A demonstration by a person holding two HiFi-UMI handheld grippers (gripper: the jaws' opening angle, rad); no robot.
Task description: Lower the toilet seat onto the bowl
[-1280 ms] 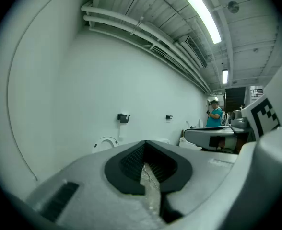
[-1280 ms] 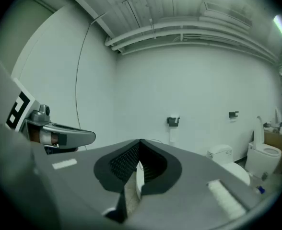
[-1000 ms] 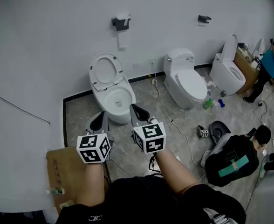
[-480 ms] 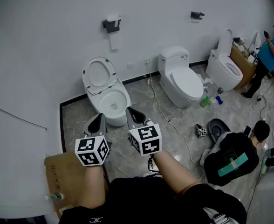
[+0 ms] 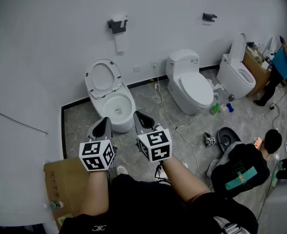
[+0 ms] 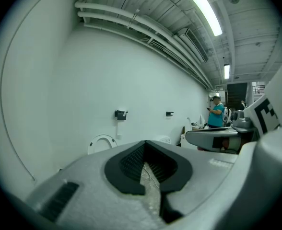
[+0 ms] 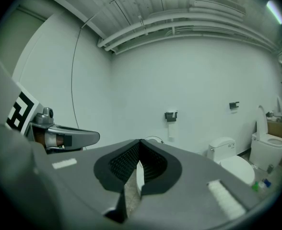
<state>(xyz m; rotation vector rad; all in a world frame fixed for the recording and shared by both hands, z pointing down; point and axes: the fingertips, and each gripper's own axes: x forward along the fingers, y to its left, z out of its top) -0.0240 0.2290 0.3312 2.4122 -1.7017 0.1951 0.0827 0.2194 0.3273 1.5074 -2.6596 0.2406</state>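
The white toilet bowl [image 5: 118, 107] stands against the wall at centre left. Its seat [image 5: 102, 76] is raised and leans back toward the wall. In the head view my left gripper [image 5: 104, 121] and right gripper [image 5: 138, 115] hang side by side just short of the bowl's front rim, both shut and holding nothing. In the left gripper view the left gripper [image 6: 145, 143] points at the wall, with the raised seat [image 6: 101, 141] showing above its jaws. The right gripper [image 7: 140, 142] hides most of the seat [image 7: 154, 139] in its own view.
A paper holder [image 5: 116, 25] hangs above the toilet. A closed toilet [image 5: 192, 88] and a third one [image 5: 236, 76] stand to the right. A cable [image 5: 175, 126] trails across the floor. A cardboard box [image 5: 68, 183] lies at left. A person [image 5: 241, 167] crouches at right.
Both grippers have edged forward toward the open toilet, still shut and level. The view has shifted a little with the person's step. The seat stays raised.
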